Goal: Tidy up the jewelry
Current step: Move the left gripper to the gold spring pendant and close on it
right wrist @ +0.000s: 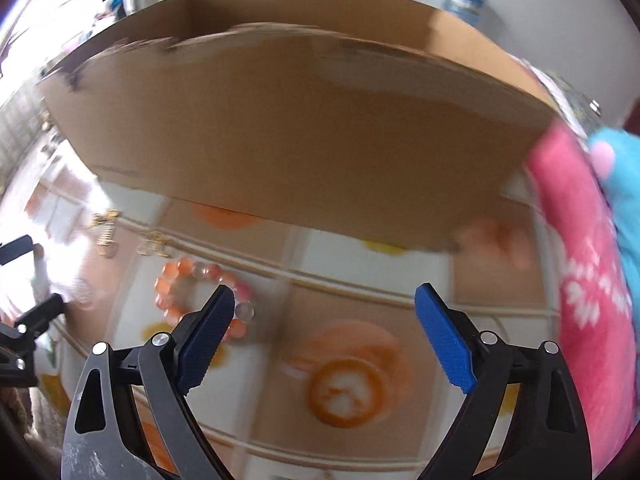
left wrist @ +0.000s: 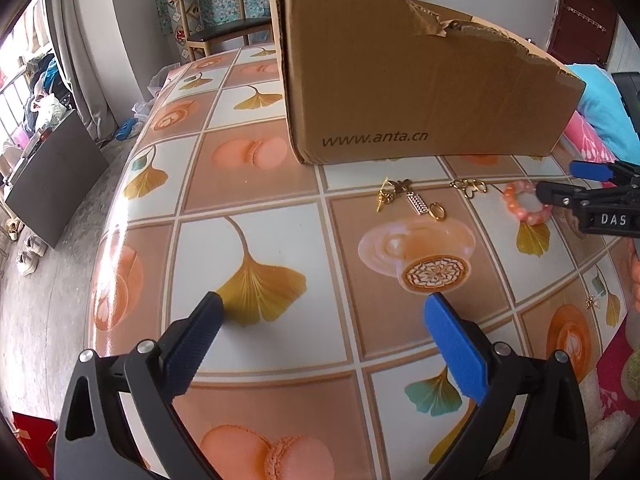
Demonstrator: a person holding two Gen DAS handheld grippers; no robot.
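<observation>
Glossy tablecloth [left wrist: 256, 184] printed with squares of ginkgo leaves, macarons and coffee cups covers the table, and a torn brown corrugated cardboard box [left wrist: 420, 80] stands on it toward the far side, with a wooden chair [left wrist: 216, 20] and a floral curtain behind. Just in front of the box lies the jewelry in a loose row: a small cluster of gold chain and charm pieces [left wrist: 408, 200], a second tangle of gold wire-like pieces [left wrist: 470, 187] to its right, and a bracelet of round orange and pink beads [left wrist: 526, 202] at the right end. A tiny gold piece [left wrist: 590, 302] lies apart, nearer the table's right edge. The left gripper [left wrist: 322, 308] hangs over a yellow ginkgo leaf print, its black-and-blue fingers spread wide with nothing between them. The right gripper [right wrist: 324, 300] is near the bracelet [right wrist: 200, 292]; in its own blurred view its left finger [right wrist: 208, 332] overlaps the bead ring's right side while the gap between the spread fingers shows only tablecloth, so nothing is pinched. A pink patterned cloth [right wrist: 580, 260] and a light blue one [right wrist: 624, 184] lie bunched to the right of the box.
</observation>
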